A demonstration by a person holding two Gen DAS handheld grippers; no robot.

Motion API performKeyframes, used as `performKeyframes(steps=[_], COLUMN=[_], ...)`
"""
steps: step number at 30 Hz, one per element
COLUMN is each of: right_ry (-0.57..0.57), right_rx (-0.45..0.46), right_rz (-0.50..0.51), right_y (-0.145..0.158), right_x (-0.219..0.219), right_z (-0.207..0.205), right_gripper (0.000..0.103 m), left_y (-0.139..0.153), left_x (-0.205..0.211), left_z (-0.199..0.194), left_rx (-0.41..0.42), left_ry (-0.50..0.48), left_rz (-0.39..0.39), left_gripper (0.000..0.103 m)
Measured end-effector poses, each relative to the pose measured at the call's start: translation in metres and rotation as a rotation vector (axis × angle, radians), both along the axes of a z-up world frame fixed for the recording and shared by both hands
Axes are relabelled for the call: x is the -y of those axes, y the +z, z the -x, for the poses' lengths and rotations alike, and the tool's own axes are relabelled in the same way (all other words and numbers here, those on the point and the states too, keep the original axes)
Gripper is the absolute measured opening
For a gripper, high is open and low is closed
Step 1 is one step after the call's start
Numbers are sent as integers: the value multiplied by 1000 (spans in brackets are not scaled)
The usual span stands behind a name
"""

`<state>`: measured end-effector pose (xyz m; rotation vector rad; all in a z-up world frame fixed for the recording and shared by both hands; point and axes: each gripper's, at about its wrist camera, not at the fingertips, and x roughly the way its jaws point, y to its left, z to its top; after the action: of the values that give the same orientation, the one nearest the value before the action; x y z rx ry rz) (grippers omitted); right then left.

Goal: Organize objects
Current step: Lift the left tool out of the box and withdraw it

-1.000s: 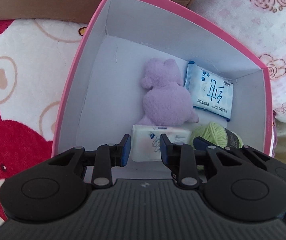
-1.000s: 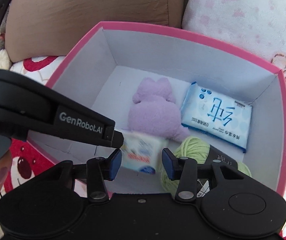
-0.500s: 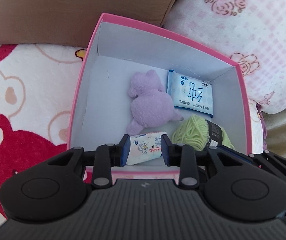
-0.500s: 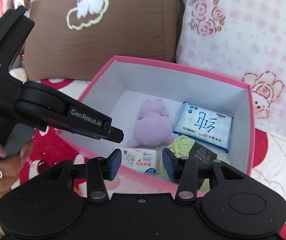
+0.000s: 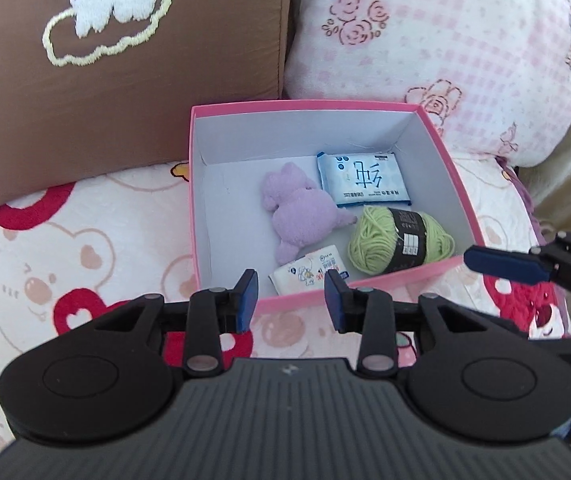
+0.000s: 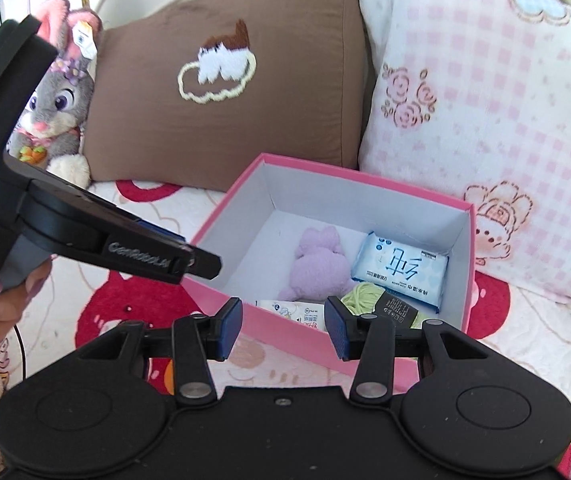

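Step looks like: small pack dropped in box, you clear of it. Left gripper jaws opening, nothing between. Right gripper jaws apart, empty. Pack lies at box's near wall, beyond and below both jaws, beside yarn and plush. Next: find another loose item; none visible on bed.

Pink box sitting open, four things lying inside.
A purple plush toy is lying mid-floor, a blue wet-wipe pack lying flat beside it, green yarn and a small tissue packet resting along the near wall.
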<state>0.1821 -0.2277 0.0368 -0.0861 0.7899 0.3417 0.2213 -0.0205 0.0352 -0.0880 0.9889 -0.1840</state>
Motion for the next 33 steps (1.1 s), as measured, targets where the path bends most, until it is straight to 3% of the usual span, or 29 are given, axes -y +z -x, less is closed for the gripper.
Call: performKeyframes(steps=[8, 13, 18, 25, 33], right_ry=[-6, 0, 10, 30, 9], right_rx=[15, 35, 56, 64, 46], right_rz=[-24, -15, -6, 15, 2], right_y=[21, 32, 41, 44, 41], right_x=[8, 12, 13, 11, 15], right_z=[31, 49, 68, 93, 116], right_gripper=[51, 51, 52, 54, 55], left_y=[31, 39, 48, 59, 59], left_x=[-1, 9, 12, 18, 26], left_z=[37, 60, 79, 104, 115], left_rx=[29, 79, 72, 78, 92], left_ry=[-96, -156, -220, -298, -362], left_rz=[-7, -103, -98, -94, -152], left_gripper=[40, 41, 41, 45, 45])
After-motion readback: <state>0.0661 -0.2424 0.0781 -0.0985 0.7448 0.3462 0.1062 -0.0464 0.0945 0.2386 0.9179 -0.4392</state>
